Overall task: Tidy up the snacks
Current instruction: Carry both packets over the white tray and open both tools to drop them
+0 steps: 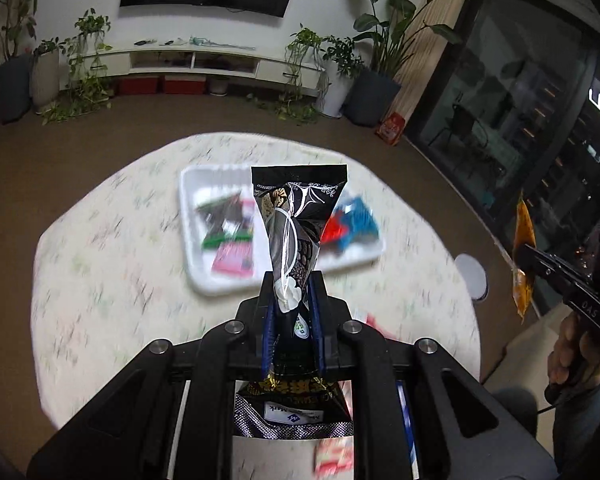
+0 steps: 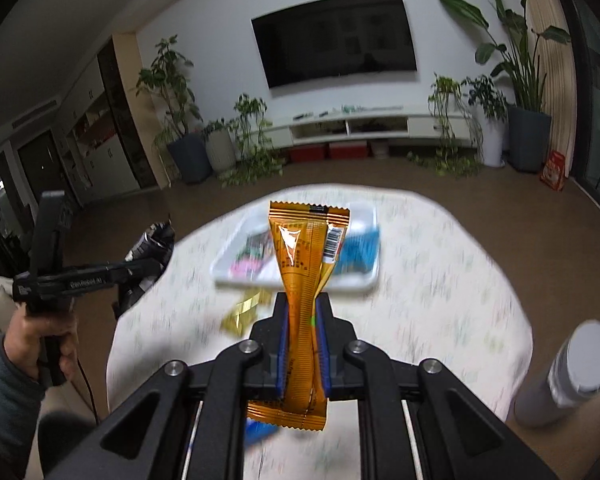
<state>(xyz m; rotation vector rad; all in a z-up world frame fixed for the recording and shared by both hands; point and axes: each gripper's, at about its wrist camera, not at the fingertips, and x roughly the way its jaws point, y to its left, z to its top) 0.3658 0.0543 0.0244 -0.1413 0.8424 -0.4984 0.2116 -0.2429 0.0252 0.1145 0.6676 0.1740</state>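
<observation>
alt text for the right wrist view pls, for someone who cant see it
The right gripper pinches an orange snack packet at its middle, above a round table. Behind the packet, a blurred white tray holds other snacks. At left, a hand holds the left gripper with a black packet.

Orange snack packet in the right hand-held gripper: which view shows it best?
The right wrist view: the orange snack packet fills the centre, pinched at its middle by the shut right hand-held gripper, crimped ends and barcode clear. The left wrist view shows only a thin edge-on sliver at its right margin.
</observation>
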